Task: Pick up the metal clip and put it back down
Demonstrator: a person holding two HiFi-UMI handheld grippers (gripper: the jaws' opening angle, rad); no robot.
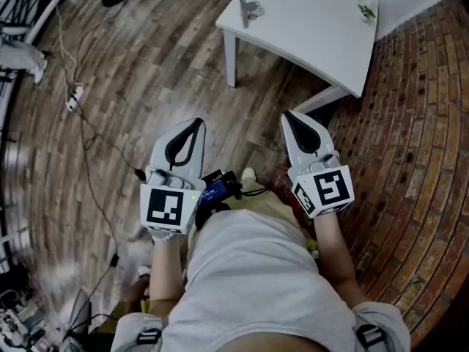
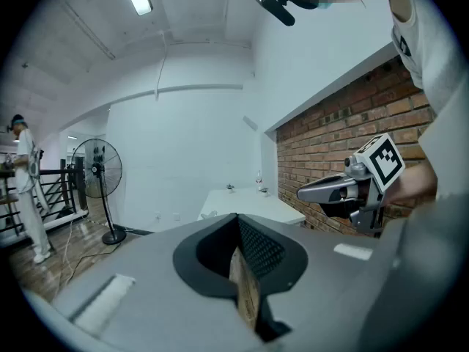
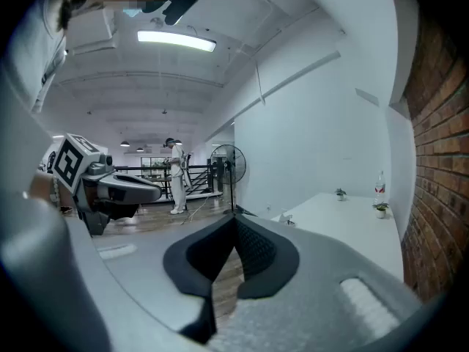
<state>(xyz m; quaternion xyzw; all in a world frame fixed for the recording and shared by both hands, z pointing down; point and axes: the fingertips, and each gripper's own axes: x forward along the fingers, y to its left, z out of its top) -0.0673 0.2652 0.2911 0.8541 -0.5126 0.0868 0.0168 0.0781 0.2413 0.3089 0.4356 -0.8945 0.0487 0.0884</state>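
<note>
Hovering empty, jaws pressed together: left gripper, right gripper; one metal clip on one table.

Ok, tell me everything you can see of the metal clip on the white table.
The metal clip is a small, grey, shiny piece, too far off for fine detail. It seems to stand up from the white table near the corner on the head view's left, above a table leg, and casts a small shadow. Only the tabletop touches it. The left tool and right tool are shut, empty and well short of it.
</note>
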